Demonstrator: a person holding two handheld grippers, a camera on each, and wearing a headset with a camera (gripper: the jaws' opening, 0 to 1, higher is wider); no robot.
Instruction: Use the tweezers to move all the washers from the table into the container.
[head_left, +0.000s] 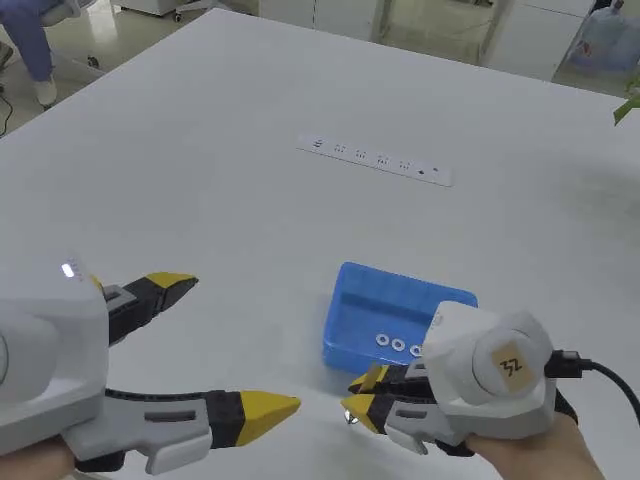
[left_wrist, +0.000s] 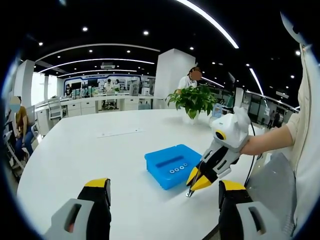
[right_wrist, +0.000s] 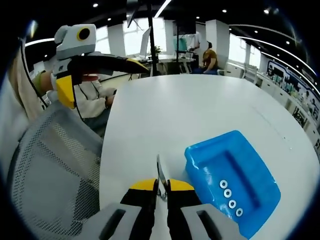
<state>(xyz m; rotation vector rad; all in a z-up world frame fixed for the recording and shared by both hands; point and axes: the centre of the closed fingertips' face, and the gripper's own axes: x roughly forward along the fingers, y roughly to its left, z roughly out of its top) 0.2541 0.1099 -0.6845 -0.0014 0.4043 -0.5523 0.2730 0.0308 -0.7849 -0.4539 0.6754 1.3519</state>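
Status: left tongs (head_left: 235, 343) are spread wide and hold nothing, hovering over the near-left part of the surface (head_left: 250, 200), well apart from the work. Next over, the right tongs (head_left: 362, 395) are clamped narrow on the tweezers (right_wrist: 159, 170), whose tips point down just beside the near-left corner of the blue container (head_left: 395, 298). The container sits close to the surface's near edge. Inside it, the washers (head_left: 398, 345) lie in a row toward the near wall.

Risks as I read them: the tweezers are a thin strip pinched between two pads, so any side load could rotate them or slide them out. The tip is right by the container wall, so a low swing over it could clip the rim and shove or tip the container. Anything released here is close to the near edge, and a washer landing on its rim could roll off. The left tongs look too far away to steady the container if it shifts.

Unclear: I cannot tell whether any washer lies loose on the surface, because the strip under both tongs is covered. In the head view the tweezers tip is just a glint, so I cannot tell if it carries a washer. The count is shaky too: four in the right gripper view, three in the head view, where the right tongs' housing cuts off the container's near-right corner.
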